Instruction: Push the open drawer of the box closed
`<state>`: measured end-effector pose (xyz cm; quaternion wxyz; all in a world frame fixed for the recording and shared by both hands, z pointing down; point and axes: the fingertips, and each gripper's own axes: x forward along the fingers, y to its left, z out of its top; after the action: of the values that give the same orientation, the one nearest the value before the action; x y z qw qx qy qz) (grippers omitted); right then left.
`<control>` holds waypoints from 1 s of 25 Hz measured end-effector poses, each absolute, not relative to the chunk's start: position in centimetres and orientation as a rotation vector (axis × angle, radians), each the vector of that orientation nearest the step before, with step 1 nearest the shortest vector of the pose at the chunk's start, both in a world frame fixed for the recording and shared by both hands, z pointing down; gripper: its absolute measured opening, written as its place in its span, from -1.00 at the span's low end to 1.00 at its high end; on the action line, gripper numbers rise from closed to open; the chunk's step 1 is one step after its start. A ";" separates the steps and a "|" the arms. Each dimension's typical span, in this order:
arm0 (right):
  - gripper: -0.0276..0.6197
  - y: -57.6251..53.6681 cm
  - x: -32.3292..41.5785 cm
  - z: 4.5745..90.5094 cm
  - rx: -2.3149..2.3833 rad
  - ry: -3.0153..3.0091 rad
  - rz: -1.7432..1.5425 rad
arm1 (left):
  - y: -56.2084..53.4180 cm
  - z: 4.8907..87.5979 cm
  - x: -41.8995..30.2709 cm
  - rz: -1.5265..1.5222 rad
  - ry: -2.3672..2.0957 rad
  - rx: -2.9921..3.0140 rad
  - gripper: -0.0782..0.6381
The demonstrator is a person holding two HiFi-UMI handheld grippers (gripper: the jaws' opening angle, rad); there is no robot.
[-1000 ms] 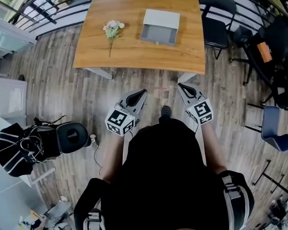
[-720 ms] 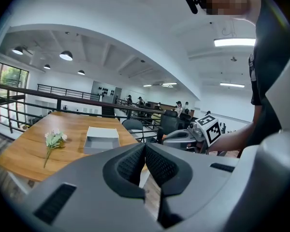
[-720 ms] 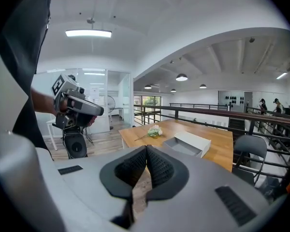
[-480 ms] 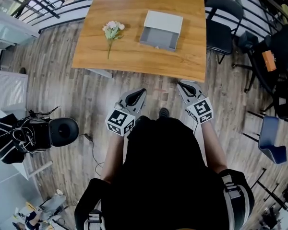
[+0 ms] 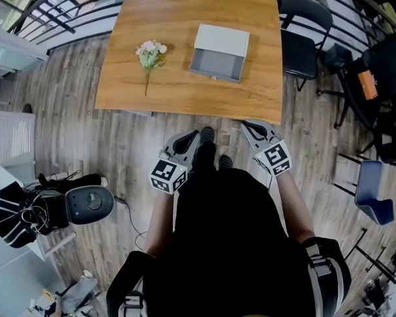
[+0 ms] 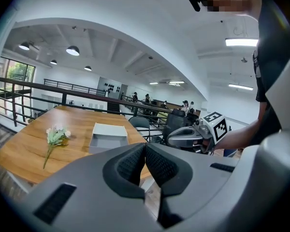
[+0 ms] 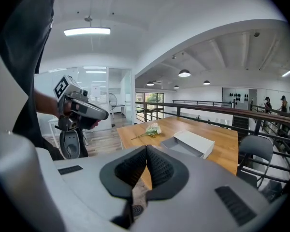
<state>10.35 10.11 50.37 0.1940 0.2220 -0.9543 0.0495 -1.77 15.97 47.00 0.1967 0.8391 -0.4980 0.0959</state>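
The box (image 5: pixel 222 40) lies on the wooden table (image 5: pixel 178 12), a little right of the table's middle and closer to the near edge than to the far one. Its drawer (image 5: pixel 214 63) is pulled out toward the near edge, so the grey inside shows. The front panel faces the person who stands at that edge. The sliding axis runs across the table from the near edge to the far one, so I judge the push must go straight away from the person, against the front panel. A flower sprig (image 5: pixel 147 56) lies on the left part of the table, well apart from the box.

Both tools are off the table, just outside its near edge, held low in front of the body and pointing toward it. The right gripper (image 5: pixel 249 125) is near the right corner of that edge, and the left gripper (image 5: pixel 193 137) is near its middle. The drawer front lies between their two lines, with the right one perhaps slightly nearer. On each gripper the jaws are pressed together with nothing between them, which I think suits a push.
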 end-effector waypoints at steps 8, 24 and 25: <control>-0.87 3.7 7.7 50.8 0.683 -2.656 0.179 | 7.8 49.1 -4.3 0.303 -1.350 2.385 -0.72; -0.87 -8.3 2.7 50.3 0.913 -2.595 0.126 | -3.7 59.0 -8.4 0.396 -1.061 2.367 -0.71; -0.87 -8.7 2.8 50.2 0.937 -2.590 0.122 | -4.1 59.4 -8.3 0.393 -1.039 2.366 -0.71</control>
<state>2.80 -8.74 50.17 0.1912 0.3335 -0.9221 0.0434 -8.32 -4.10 59.40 0.2608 0.8739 -0.3837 0.1452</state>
